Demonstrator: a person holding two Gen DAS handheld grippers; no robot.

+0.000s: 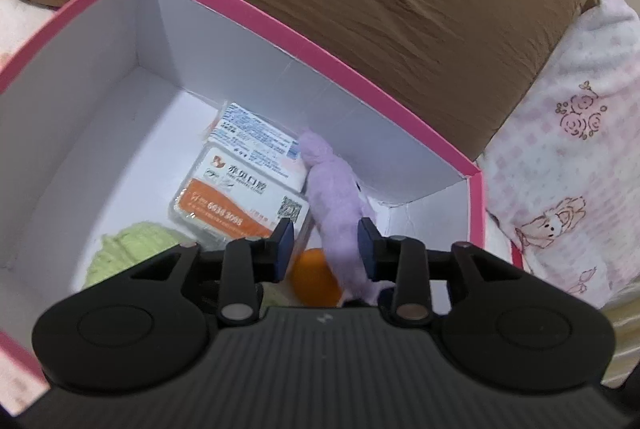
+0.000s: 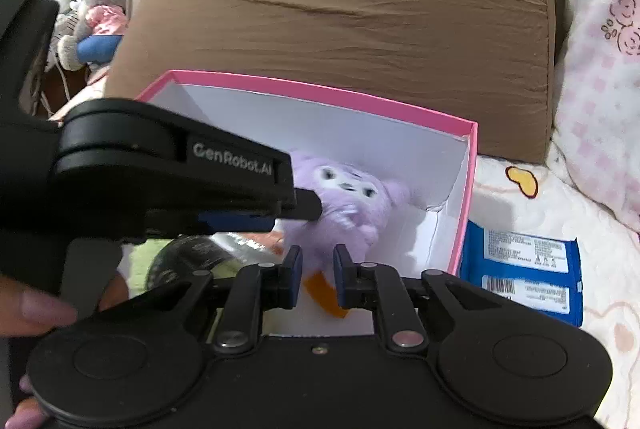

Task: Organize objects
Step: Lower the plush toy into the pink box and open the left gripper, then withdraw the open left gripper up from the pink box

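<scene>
Over the bed now, and the pink box (image 1: 280, 41) sits on the white quilted bedspread (image 2: 500, 189), its back wall pushed up against a big brown pillow (image 1: 400, 29) stitched with a fluffy cloud. A pink-checked quilt (image 1: 568, 157) with little roses is bunched up on the right.

Inside the white-lined box, the purple plush toy (image 1: 336, 197) lies in the right-hand corner against the wall. Beside it are an orange-and-white packet (image 1: 240, 205) and a blue-printed packet (image 1: 256, 137) stacked end to end, a round orange thing (image 1: 316, 277) and something green and knitted (image 1: 132, 249).

The left gripper (image 1: 326, 241) is down in the box with its pads on either side of the plush. They are parted, with a gap on one side, so there is no real pinch.

The right gripper (image 2: 318, 261) hovers at the near rim, jaws drawn almost together, gripping nothing.

A blue packet (image 2: 524, 265) lies outside, just beside the box's right wall. Grey stuffed toys (image 2: 96, 1) sit heaped in the far left of the room.
</scene>
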